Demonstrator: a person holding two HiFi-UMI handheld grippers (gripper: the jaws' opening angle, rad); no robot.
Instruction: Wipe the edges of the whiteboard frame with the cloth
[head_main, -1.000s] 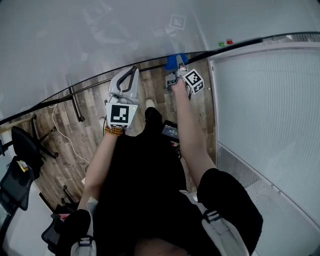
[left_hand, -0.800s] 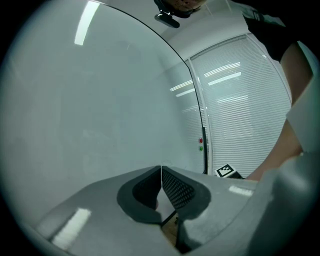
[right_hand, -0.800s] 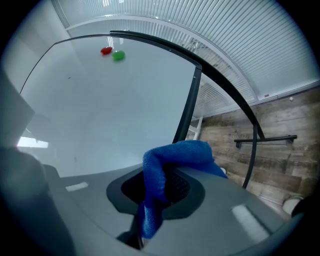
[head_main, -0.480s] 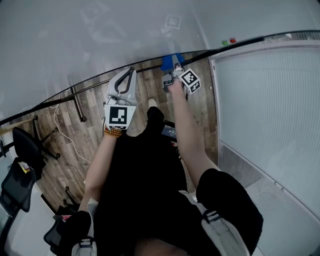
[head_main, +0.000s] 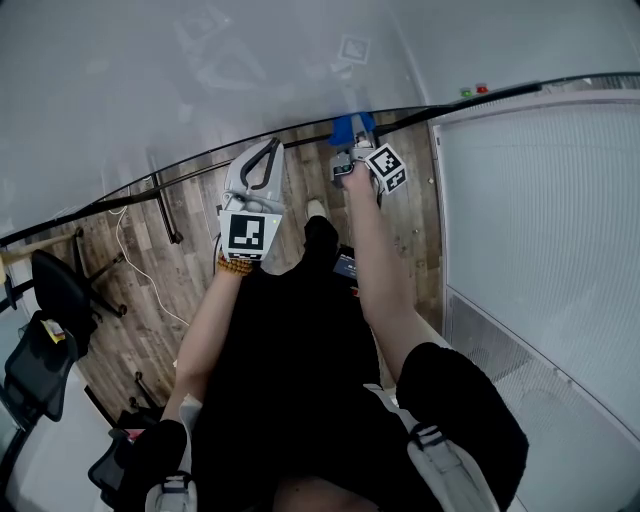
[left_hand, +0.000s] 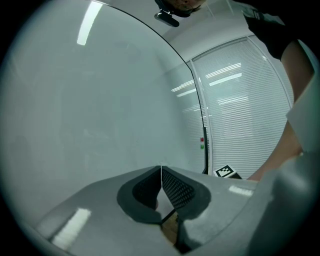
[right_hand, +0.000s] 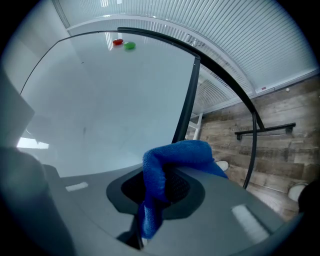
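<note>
The right gripper pinches the cloth. The frame is just past it, running up to 12 o'clock. The left gripper is closed and empty.

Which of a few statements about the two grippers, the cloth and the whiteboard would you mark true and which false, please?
1. The right gripper is shut on a blue cloth. True.
2. The left gripper holds a second cloth. False: its jaws are together with nothing between them.
3. The whiteboard frame is dark. True.
4. The floor is grey carpet. False: it shows wood-pattern planks.
</note>
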